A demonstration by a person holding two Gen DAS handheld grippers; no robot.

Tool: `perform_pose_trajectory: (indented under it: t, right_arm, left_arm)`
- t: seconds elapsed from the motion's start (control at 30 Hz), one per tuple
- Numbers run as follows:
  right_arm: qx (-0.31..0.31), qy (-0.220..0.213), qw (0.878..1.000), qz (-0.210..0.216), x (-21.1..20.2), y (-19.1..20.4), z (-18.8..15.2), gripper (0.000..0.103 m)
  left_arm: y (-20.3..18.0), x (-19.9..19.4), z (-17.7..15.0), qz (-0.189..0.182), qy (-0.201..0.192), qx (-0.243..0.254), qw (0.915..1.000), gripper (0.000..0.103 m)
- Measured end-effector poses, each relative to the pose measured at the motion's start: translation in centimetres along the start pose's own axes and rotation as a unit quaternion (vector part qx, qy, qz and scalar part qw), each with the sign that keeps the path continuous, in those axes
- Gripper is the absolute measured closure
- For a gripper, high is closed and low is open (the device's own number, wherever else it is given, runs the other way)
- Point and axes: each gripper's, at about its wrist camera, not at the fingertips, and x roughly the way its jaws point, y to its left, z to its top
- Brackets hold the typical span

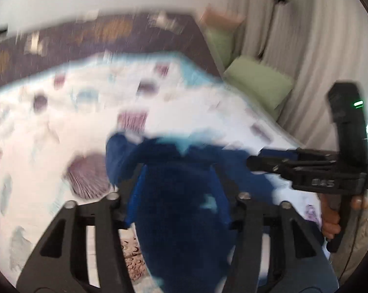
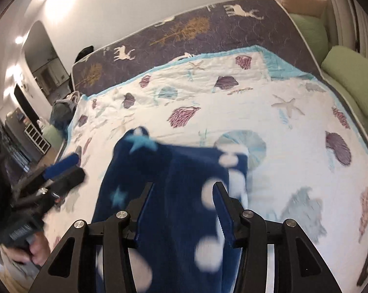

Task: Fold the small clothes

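Observation:
A dark blue fleece garment [image 2: 174,190] with pale stars and white spots hangs over the white seashell quilt [image 2: 269,112]. It passes between the fingers of my right gripper [image 2: 184,195], whose jaws stand partly apart around the cloth. In the blurred left wrist view the same blue garment [image 1: 179,195] fills the gap of my left gripper [image 1: 179,200]; its fingertips are hidden by cloth. The right gripper [image 1: 254,163] shows there at the right, fingers together on the garment's edge. The left gripper [image 2: 69,168] shows at the left of the right wrist view.
The bed carries a purple deer-and-tree quilt [image 2: 208,31] behind the white one. Green pillows [image 2: 350,73] lie along the right side by a white curtain [image 1: 306,48]. Furniture and a doorway [image 2: 37,56] stand at the left.

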Motion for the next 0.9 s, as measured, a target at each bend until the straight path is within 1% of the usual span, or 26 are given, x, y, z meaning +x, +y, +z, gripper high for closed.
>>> perform_pose_trajectory:
  t: [0.03, 0.07, 0.1, 0.13, 0.17, 0.23, 0.27, 0.4, 0.47, 0.57, 0.63, 0.67, 0.7, 0.73, 0.77, 0.8, 0.83, 0.87, 0.9]
  right_arm:
    - [0.0, 0.012, 1.0, -0.006, 1.4, -0.2, 0.3, 0.054]
    - [0.002, 0.038, 0.999, -0.016, 3.4, -0.7, 0.4, 0.052]
    - [0.009, 0.081, 0.996, -0.029, 6.4, -1.5, -0.1, 0.049]
    - [0.018, 0.102, 0.994, -0.034, 8.4, -2.3, -0.8, 0.047]
    - [0.03, 0.1, 0.994, -0.029, 9.8, -3.1, -1.5, 0.042]
    - [0.062, 0.091, 0.994, 0.001, 9.7, -4.4, -1.9, 0.042]
    - [0.063, 0.09, 0.994, 0.004, 9.4, -4.5, -2.0, 0.042]
    - [0.054, 0.087, 0.995, 0.004, 8.5, -3.9, -1.8, 0.042]
    - [0.045, 0.082, 0.996, 0.005, 6.9, -3.4, -1.0, 0.042]
    - [0.02, 0.041, 0.999, 0.019, 4.5, -2.5, 1.1, 0.041]
    - [0.01, 0.021, 0.999, 0.022, 4.2, -2.0, 2.5, 0.041]
    - [0.009, 0.019, 1.0, 0.018, 4.6, -1.9, 3.1, 0.041]
    - [0.011, 0.025, 1.0, 0.01, 5.7, -2.1, 3.6, 0.041]
    - [0.011, 0.035, 0.999, -0.002, 6.9, -2.4, 3.7, 0.041]
    - [0.011, 0.059, 0.998, -0.028, 9.0, -2.8, 3.6, 0.041]
    - [0.021, 0.104, 0.993, -0.057, 12.0, -3.6, 2.9, 0.041]
    - [0.035, 0.144, 0.987, -0.07, 14.8, -4.5, 1.9, 0.04]
    - [0.037, 0.13, 0.989, -0.061, 15.0, -4.9, 1.8, 0.038]
    - [0.039, 0.12, 0.99, -0.055, 14.2, -4.9, 2.1, 0.038]
  left_arm:
    - [0.8, 2.6, -0.6, 0.011, 0.037, -0.011, 0.9992, 0.054]
    - [1.4, 4.9, -1.4, 0.022, 0.055, -0.011, 0.9982, 0.052]
    - [1.6, 6.5, -2.6, 0.04, 0.046, 0.005, 0.9982, 0.049]
    - [1.3, 6.7, -3.2, 0.048, 0.025, 0.019, 0.9983, 0.048]
    - [1.1, 6.4, -3.5, 0.054, 0.014, 0.02, 0.9982, 0.048]
    - [0.6, 6.0, -3.3, 0.058, 0.015, 0.027, 0.9978, 0.049]
    - [0.5, 5.9, -3.3, 0.058, 0.016, 0.03, 0.9978, 0.049]
    - [1.1, 3.7, -2.0, 0.031, 0.017, 0.01, 0.9993, 0.049]
    - [1.2, 2.1, -0.6, 0.016, 0.005, 0.02, 0.9996, 0.049]
    - [1.3, 1.1, 1.3, 0.004, -0.017, 0.019, 0.9997, 0.048]
    - [1.5, 2.2, 2.3, 0.012, -0.015, 0.019, 0.9996, 0.045]
    - [1.8, 3.8, 2.3, 0.025, 0.003, 0.018, 0.9995, 0.043]
    - [2.3, 6.3, 2.0, 0.051, 0.037, 0.016, 0.9979, 0.042]
    - [2.6, 7.9, 1.5, 0.068, 0.058, 0.016, 0.9959, 0.038]
    - [3.1, 10.5, 0.1, 0.081, 0.071, 0.02, 0.9939, 0.028]
    - [3.3, 11.1, -0.7, 0.079, 0.054, 0.017, 0.9952, 0.027]
    - [3.4, 10.7, -0.8, 0.079, 0.043, 0.009, 0.9959, 0.027]
    - [3.3, 10.3, -0.7, 0.079, 0.043, 0.009, 0.9959, 0.027]
    - [3.1, 10.0, -0.6, 0.081, 0.045, 0.015, 0.9956, 0.027]
